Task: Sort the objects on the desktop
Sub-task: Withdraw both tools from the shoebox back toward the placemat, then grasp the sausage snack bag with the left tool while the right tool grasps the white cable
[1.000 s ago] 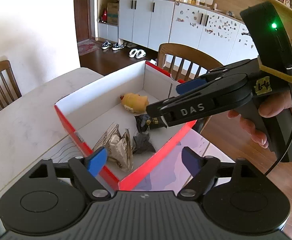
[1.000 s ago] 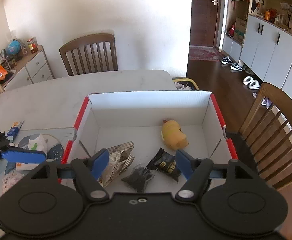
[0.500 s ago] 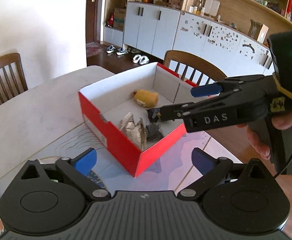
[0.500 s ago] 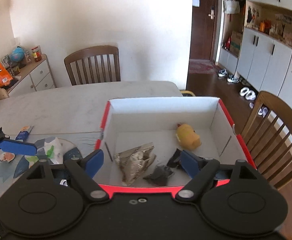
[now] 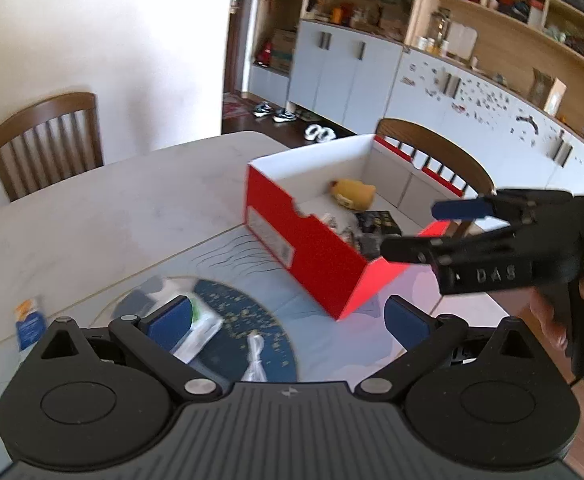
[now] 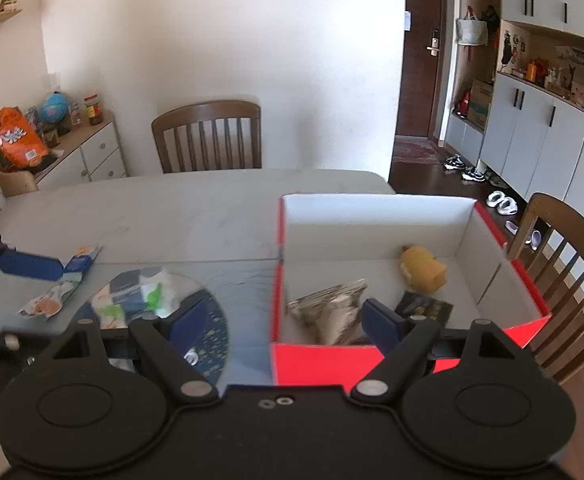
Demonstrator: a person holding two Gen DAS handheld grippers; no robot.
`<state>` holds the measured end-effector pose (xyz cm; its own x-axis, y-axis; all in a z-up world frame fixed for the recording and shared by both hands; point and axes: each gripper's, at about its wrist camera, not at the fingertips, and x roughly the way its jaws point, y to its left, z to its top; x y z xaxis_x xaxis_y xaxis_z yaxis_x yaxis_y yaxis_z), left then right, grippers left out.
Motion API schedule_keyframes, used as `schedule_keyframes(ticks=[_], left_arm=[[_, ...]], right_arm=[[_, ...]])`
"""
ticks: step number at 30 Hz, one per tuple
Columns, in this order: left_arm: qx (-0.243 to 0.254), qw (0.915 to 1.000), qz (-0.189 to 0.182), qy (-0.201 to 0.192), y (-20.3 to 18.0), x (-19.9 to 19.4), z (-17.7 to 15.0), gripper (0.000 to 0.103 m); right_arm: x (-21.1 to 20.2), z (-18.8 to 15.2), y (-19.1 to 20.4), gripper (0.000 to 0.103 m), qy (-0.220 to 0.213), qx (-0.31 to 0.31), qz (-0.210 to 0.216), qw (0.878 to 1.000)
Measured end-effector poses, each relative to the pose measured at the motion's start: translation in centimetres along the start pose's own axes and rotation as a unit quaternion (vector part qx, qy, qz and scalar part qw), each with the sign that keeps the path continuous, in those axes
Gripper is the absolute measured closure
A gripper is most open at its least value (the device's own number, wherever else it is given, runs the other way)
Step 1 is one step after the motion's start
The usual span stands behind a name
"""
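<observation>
Red box beside "DAS"-marked right gripper, both grippers' fingers apart, empty.

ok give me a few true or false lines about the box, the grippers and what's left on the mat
1. The yellow toy lies inside the red box. True.
2. The left gripper holds a packet. False: its fingers are apart and hold nothing.
3. A white packet lies on the mat, outside the box. True.
4. The box is empty. False: the toy, a silver wrapper and a black packet lie in it.
5. The right gripper is open. True.
</observation>
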<state>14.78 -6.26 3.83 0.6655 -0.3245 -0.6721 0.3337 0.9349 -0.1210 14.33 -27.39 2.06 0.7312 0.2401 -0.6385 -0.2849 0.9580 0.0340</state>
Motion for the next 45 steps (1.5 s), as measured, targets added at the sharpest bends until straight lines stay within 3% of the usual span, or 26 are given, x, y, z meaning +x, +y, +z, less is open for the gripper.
schedule_keyframes(ticks=[7, 16, 25, 34, 45], left_arm=[[-0.011, 0.9994, 0.029, -0.017, 3.9, -2.2, -2.1, 0.0], [-0.081, 0.9925, 0.091, -0.008, 10.9, -3.2, -5.1, 0.0], [-0.055, 0.9889, 0.138, 0.001, 14.6, -2.0, -7.2, 0.0], [-0.054, 0.9889, 0.137, 0.02, 17.5, 0.1, -8.6, 0.001], [-0.061, 0.9878, 0.138, 0.039, 21.6, 2.9, -10.3, 0.001]], right_arm=[[0.1, -1.0, 3.3, 0.018, 0.004, -0.007, 0.01, 1.0], [2.0, -2.3, 6.6, 0.019, 0.03, -0.024, 0.017, 0.999], [4.6, -3.3, 8.4, 0.02, 0.049, -0.02, 0.013, 0.999], [6.7, -3.8, 9.1, 0.02, 0.063, -0.009, 0.019, 0.998], [10.1, -5.0, 10.1, 0.023, 0.093, -0.013, -0.005, 0.996]])
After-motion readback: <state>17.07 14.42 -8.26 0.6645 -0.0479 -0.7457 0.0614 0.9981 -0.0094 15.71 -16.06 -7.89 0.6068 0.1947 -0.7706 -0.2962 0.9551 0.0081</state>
